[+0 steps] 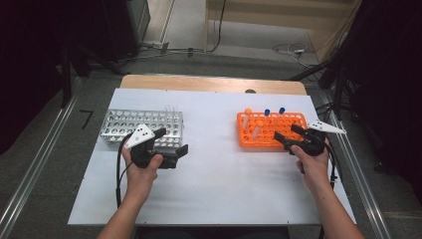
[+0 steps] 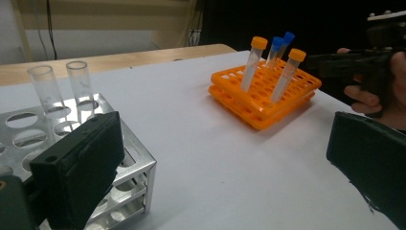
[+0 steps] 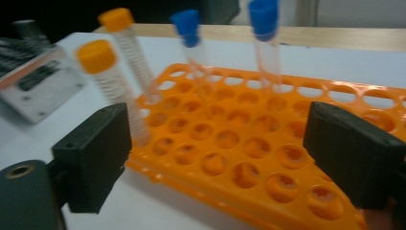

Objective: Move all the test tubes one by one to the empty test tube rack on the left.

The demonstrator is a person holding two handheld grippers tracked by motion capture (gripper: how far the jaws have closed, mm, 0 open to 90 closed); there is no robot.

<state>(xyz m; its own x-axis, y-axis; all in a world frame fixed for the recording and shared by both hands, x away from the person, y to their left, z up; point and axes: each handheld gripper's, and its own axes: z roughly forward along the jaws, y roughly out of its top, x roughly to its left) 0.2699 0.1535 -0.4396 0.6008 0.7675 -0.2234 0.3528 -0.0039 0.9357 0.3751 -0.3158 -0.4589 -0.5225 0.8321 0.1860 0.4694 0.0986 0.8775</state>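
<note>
Right gripper (image 3: 218,158) gapes wide and empty just before the orange tube rack (image 1: 278,137) at 2 o'clock, apparently approaching. Next: pick a capped tube (image 3: 112,81). Left gripper (image 2: 215,163) hangs wide, empty, by the steel rack (image 1: 119,124).

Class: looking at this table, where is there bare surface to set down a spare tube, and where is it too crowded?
Free: the white strip between the metal rack and the orange rack, and the near edge between the two forearms. Crowded: beside each rack, where the left tongs and right tongs hover.
</note>
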